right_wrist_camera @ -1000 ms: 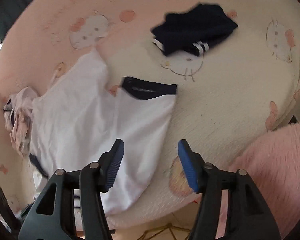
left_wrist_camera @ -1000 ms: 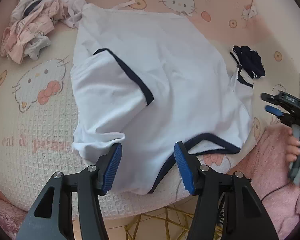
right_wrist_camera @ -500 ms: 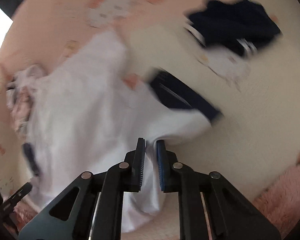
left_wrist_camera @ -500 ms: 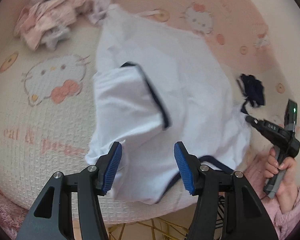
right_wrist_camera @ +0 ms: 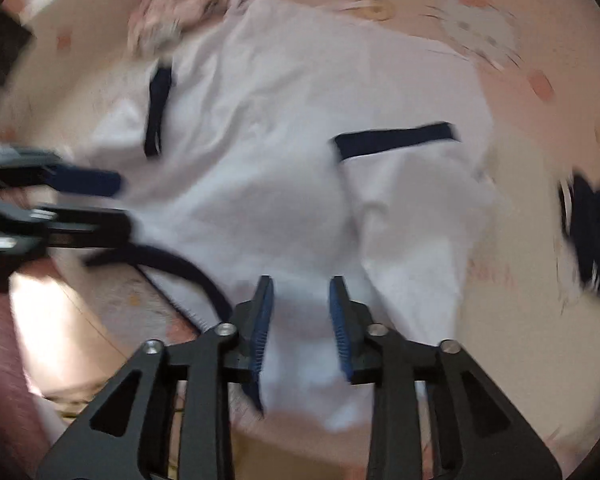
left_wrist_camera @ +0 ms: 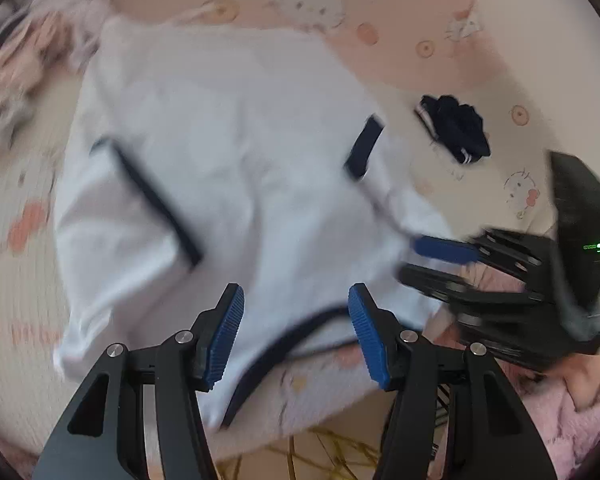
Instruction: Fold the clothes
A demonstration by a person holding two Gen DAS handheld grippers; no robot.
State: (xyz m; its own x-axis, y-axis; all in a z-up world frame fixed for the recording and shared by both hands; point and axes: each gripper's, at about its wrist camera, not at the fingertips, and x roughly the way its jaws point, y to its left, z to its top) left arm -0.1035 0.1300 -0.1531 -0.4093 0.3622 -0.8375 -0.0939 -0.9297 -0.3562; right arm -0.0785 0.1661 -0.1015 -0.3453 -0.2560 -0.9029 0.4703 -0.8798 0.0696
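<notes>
A white shirt (left_wrist_camera: pixel 240 140) with navy trim lies flat on the cartoon-cat blanket (left_wrist_camera: pixel 440 60), both sleeves folded in over its body. My left gripper (left_wrist_camera: pixel 296 300) hovers open over the shirt's near navy-edged border, with nothing between its pads. My right gripper (right_wrist_camera: pixel 300 288) is over the shirt's (right_wrist_camera: pixel 280 140) near edge below the folded sleeve. Its jaws are opening and the white cloth lies loose under the gap, not pinched. Each gripper shows in the other's view: the right gripper (left_wrist_camera: pixel 424 264) at the shirt's right edge, the left gripper (right_wrist_camera: pixel 112 202) at the far left.
A small navy garment (left_wrist_camera: pixel 456 128) lies on the blanket right of the shirt, also the navy garment (right_wrist_camera: pixel 592 228) at the frame's right edge. A heap of pink and white clothes (left_wrist_camera: pixel 16 64) sits at the far left. A pink fluffy sleeve (left_wrist_camera: pixel 580 400) is at bottom right.
My right gripper shut on the right sleeve, swung it over onto the shirt's body while rolling, then its jaws parted. The left gripper drifted a little and stayed open.
</notes>
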